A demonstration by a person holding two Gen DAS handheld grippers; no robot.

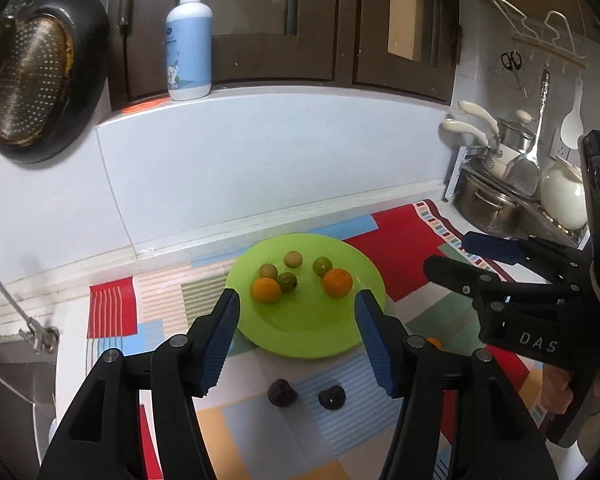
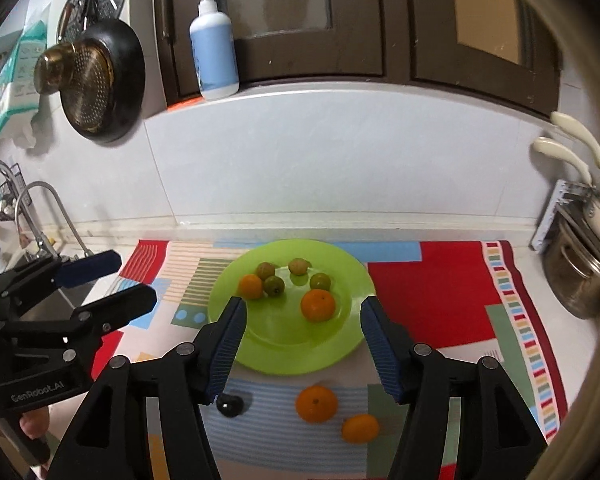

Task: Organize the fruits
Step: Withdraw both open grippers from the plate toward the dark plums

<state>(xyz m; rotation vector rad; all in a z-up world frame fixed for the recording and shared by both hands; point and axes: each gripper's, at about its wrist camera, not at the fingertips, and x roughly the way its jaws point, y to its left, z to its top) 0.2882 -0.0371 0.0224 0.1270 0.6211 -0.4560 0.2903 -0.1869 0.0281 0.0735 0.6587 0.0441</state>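
Both the left gripper (image 1: pixel 296 300) and the right gripper (image 2: pixel 302 308) are held with jaws spread wide and nothing between them, above the near rim of the green plate (image 1: pixel 312 336), where two oranges and four small green fruits are already gathered. Left on the mat (image 2: pixel 440 300) in front of the plate are two oranges (image 2: pixel 316 403) (image 2: pixel 360 428) and two dark fruits (image 1: pixel 282 392) (image 1: pixel 332 397). The nearer orange is best straddled from above, pads closed gently at its widest part, then released on bare plate so the resting fruit is not knocked.
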